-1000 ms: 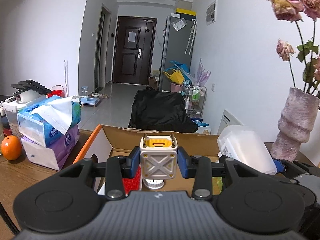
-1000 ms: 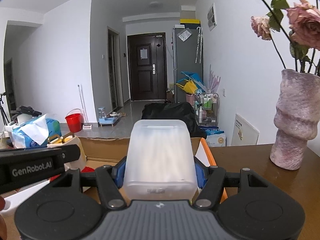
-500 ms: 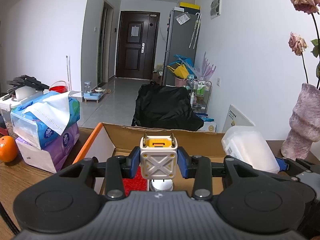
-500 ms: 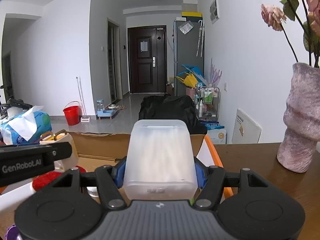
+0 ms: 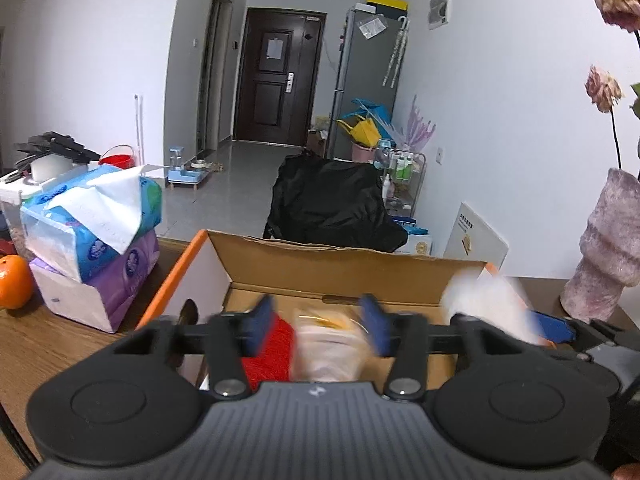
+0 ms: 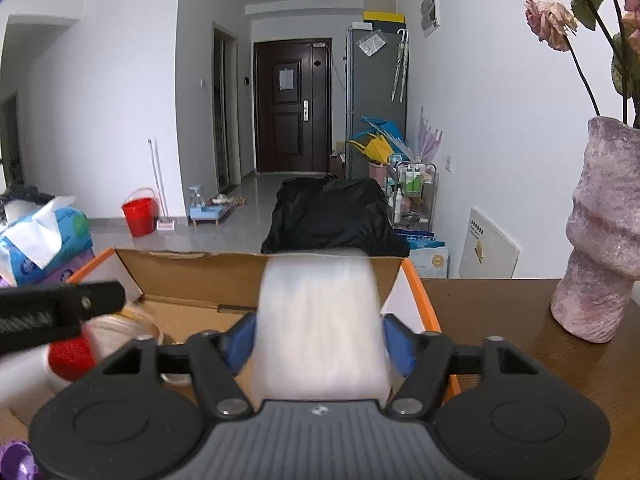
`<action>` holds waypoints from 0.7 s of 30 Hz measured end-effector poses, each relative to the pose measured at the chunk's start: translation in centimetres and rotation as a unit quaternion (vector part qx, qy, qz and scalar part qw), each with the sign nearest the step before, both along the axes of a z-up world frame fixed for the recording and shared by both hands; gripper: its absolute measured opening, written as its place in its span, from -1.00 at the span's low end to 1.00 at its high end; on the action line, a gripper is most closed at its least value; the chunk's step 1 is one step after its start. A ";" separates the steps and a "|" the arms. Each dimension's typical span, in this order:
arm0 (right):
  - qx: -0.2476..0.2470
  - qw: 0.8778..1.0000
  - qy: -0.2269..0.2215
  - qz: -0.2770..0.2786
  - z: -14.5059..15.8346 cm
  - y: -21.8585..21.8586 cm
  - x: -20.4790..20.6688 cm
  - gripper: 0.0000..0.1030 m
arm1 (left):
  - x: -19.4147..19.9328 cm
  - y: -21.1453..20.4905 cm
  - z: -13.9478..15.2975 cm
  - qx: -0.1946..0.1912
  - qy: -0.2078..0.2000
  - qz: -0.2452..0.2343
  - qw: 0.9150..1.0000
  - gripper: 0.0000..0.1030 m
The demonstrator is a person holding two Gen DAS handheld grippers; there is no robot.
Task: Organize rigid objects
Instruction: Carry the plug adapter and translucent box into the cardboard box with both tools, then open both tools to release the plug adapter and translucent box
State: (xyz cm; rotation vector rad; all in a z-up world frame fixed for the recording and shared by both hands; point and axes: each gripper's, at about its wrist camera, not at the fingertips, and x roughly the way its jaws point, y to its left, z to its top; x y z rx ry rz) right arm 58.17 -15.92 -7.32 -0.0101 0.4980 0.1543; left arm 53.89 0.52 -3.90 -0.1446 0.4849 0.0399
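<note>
An open cardboard box with orange edges (image 5: 320, 276) stands on the wooden table; it also shows in the right wrist view (image 6: 192, 276). My left gripper (image 5: 316, 330) hangs over it with its jaws spread. The white and yellow cube (image 5: 328, 348) is a blur between and below the blue pads, no longer touching them. My right gripper (image 6: 318, 338) is over the box's right side, with its pads apart from a translucent white plastic container (image 6: 320, 320) that is blurred and sinking. A red item (image 5: 272, 348) lies inside the box.
Stacked tissue packs (image 5: 92, 232) and an orange (image 5: 14, 282) sit left of the box. A pink vase with dried roses (image 6: 600, 240) stands on the table at the right. A purple item (image 6: 16, 460) lies near the bottom left of the right wrist view.
My left gripper has opened and the cube has dropped toward the box. My right gripper's pads have spread and the plastic container has slid down, blurred. Both grippers sit lower over the box.
</note>
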 end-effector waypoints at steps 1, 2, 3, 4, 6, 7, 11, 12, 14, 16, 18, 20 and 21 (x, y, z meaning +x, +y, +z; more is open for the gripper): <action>-0.001 1.000 0.000 -0.004 0.0 -0.1 0.0 0.75 | 0.0 0.4 0.0 -0.006 -0.003 0.003 1.000 0.58; 0.000 1.000 -0.002 -0.010 0.0 -0.2 0.0 0.82 | -0.2 0.6 0.2 -0.010 -0.008 0.008 1.000 0.66; -0.001 1.000 -0.001 -0.014 0.0 -0.4 0.1 0.82 | -0.4 0.8 0.3 -0.006 -0.010 0.010 1.000 0.71; -0.001 1.000 0.003 -0.016 0.0 -0.5 0.1 0.84 | -0.4 0.9 0.4 -0.004 -0.012 0.012 1.000 0.75; 0.002 1.000 0.009 -0.017 -0.2 -0.7 0.3 0.96 | -0.7 1.3 0.6 -0.001 -0.020 0.021 1.000 0.98; 0.003 1.000 0.009 -0.019 -0.2 -0.9 0.3 1.00 | -0.8 1.4 0.7 0.001 -0.024 0.025 0.999 0.99; 0.002 1.000 0.007 -0.019 -0.4 -1.0 0.2 1.00 | -1.0 1.4 0.9 0.015 -0.031 0.027 0.999 1.00; 0.001 1.000 0.007 -0.020 -0.4 -1.1 0.2 1.00 | -1.0 1.4 1.0 0.019 -0.032 0.027 0.999 1.00; 0.001 1.000 0.007 -0.019 -0.5 -1.3 -0.1 1.00 | -1.0 1.3 0.9 0.025 -0.031 0.025 0.999 1.00; 0.000 1.000 0.005 -0.018 -0.4 -1.4 -0.3 1.00 | -1.1 1.2 0.8 0.030 -0.031 0.025 0.999 1.00; 0.000 1.000 0.002 -0.016 -0.3 -1.3 -0.5 1.00 | -1.3 1.1 0.8 0.033 -0.031 0.023 0.999 1.00; -0.002 1.000 -0.003 -0.016 -0.3 -1.3 -0.8 1.00 | -1.4 1.1 0.7 0.038 -0.031 0.021 0.999 1.00; -0.003 1.000 -0.005 -0.015 -0.2 -1.3 -0.9 1.00 | -1.4 1.2 0.7 0.039 -0.031 0.019 0.999 1.00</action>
